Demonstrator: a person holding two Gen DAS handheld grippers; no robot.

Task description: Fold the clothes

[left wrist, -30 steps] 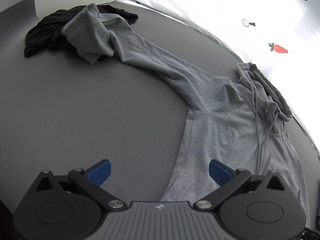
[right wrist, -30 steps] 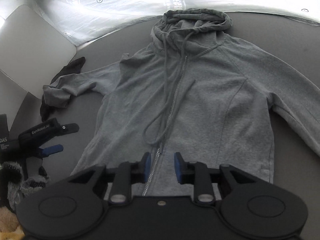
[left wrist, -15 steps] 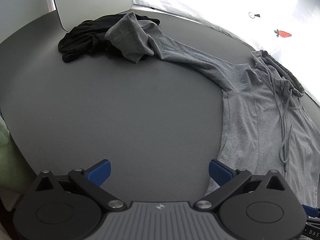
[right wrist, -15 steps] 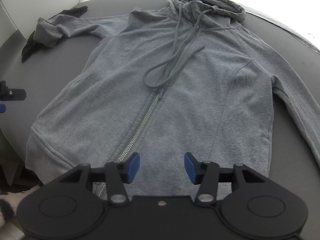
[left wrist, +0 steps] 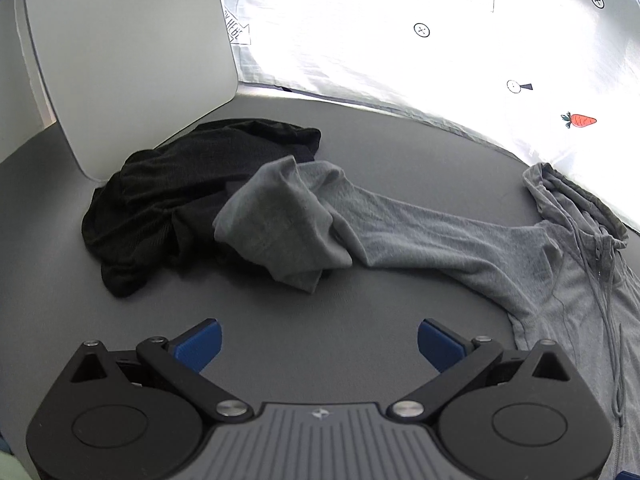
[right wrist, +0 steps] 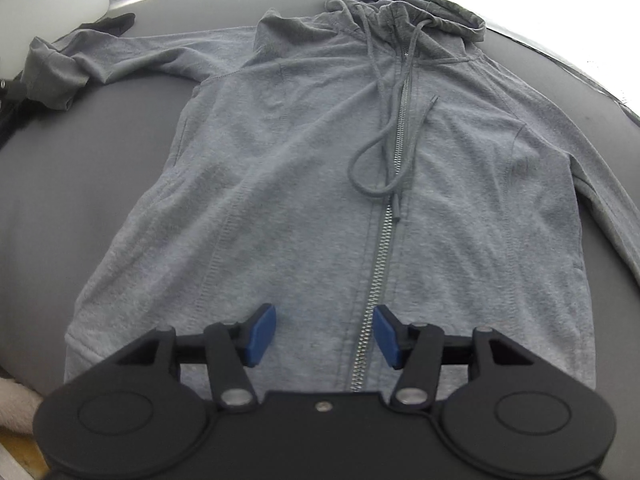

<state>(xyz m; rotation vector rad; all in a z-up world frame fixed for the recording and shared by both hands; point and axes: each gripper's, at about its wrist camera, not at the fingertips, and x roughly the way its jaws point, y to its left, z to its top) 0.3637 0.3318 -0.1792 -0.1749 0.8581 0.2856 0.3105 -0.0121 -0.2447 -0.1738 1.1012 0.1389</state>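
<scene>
A grey zip hoodie lies face up on the dark grey surface, hood at the far end, zipper closed. Its left sleeve stretches out sideways, and the cuff end is bunched on a black garment. My left gripper hangs open over bare surface, a short way before that bunched cuff. Above the hoodie's lower front, my right gripper has its jaws opening, blue pads on either side of the zipper with nothing pressed between them.
A white panel stands at the back left behind the black garment. A bright white printed sheet borders the far edge. The hoodie's right sleeve runs off to the right. Something pale and fuzzy sits at the near left corner.
My left gripper has swung away from the hoodie's body toward the bunched sleeve cuff and black garment. My right gripper has dropped closer over the hoodie's hem, and its jaws have widened.
</scene>
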